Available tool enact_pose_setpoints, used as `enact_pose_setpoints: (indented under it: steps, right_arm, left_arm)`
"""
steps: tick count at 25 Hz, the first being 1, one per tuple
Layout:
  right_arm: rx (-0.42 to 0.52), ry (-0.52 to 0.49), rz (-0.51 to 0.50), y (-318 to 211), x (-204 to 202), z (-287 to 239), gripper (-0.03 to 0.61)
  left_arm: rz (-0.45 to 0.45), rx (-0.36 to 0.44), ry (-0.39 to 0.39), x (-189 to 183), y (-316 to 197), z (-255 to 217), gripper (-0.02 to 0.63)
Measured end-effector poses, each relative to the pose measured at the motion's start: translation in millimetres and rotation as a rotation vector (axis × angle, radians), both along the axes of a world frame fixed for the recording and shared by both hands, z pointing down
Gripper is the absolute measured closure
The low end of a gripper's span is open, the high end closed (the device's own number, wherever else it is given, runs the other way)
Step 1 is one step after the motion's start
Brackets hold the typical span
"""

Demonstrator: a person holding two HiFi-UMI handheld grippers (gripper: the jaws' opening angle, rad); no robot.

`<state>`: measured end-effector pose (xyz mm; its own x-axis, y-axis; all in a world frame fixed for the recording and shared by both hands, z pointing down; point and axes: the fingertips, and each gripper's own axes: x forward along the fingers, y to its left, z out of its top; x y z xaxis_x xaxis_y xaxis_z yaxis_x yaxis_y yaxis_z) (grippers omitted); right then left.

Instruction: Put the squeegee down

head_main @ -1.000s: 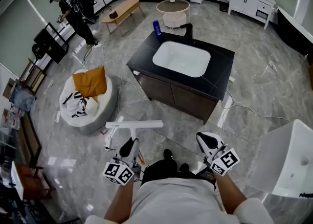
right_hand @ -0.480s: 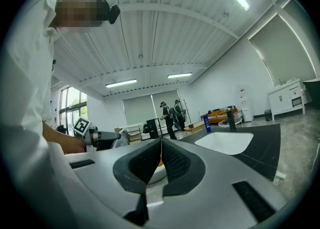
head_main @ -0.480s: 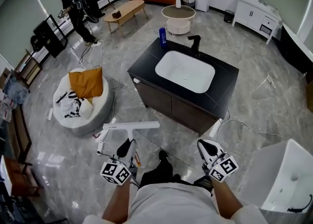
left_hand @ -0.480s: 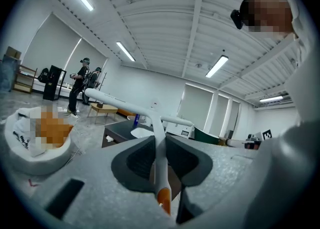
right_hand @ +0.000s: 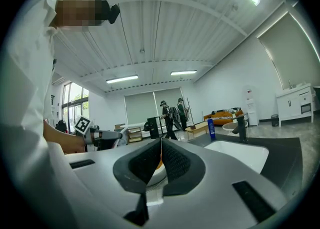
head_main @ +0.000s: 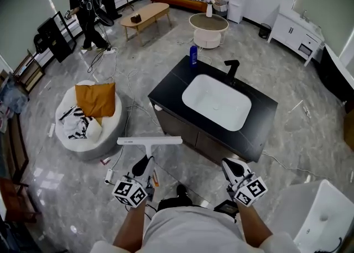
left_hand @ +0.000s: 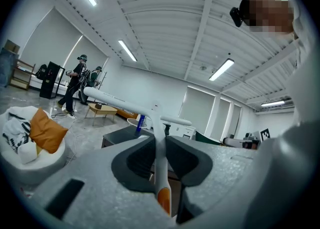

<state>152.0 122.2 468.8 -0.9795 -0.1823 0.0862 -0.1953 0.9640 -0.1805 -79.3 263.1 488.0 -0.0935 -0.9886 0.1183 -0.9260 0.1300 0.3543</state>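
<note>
The squeegee [head_main: 149, 141] is white, with a long cross blade and a thin handle that ends in orange. My left gripper [head_main: 143, 165] is shut on that handle and holds it over the floor, blade pointing away from me. In the left gripper view the squeegee [left_hand: 156, 133] stands upright between the dark pads, at my left gripper [left_hand: 160, 159]. My right gripper [head_main: 233, 167] hangs at the same height to the right, shut with nothing in it. In the right gripper view my right gripper [right_hand: 160, 159] has its pads pressed together.
A black vanity counter [head_main: 168, 94] with a white basin [head_main: 217, 103], a black tap [head_main: 232, 71] and a blue bottle [head_main: 193, 56] stands just ahead. A white beanbag [head_main: 83, 136] with an orange cushion lies left. Cables cross the floor. A white tub [head_main: 312, 219] sits lower right.
The vanity counter has come closer and lower in the head view. Both grippers keep their pose, and the squeegee stays in the left one.
</note>
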Motion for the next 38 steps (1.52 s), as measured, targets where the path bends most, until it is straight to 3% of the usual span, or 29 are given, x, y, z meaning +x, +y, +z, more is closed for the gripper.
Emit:
enact_pose_setpoints:
  steps: [6,23,38]
  right_arm:
    - [0.026,-0.014,-0.004,-34.1,-63.6,-5.4,0.563]
    - [0.016,0.004,-0.023,-111.9,-168.8,1.1,0.563]
    - [0.007,-0.028,0.001,-262.1,-234.4,-1.0,0.563]
  left_arm:
    - [0.016,0.013,0.000,-57.3,-31.5,0.8,0.535]
    - [0.022,0.008,0.063,-144.6,-93.1,21.9,0.537]
    - [0.059,-0.063,0.025,-221.0,-244.3,-0.1,0.538]
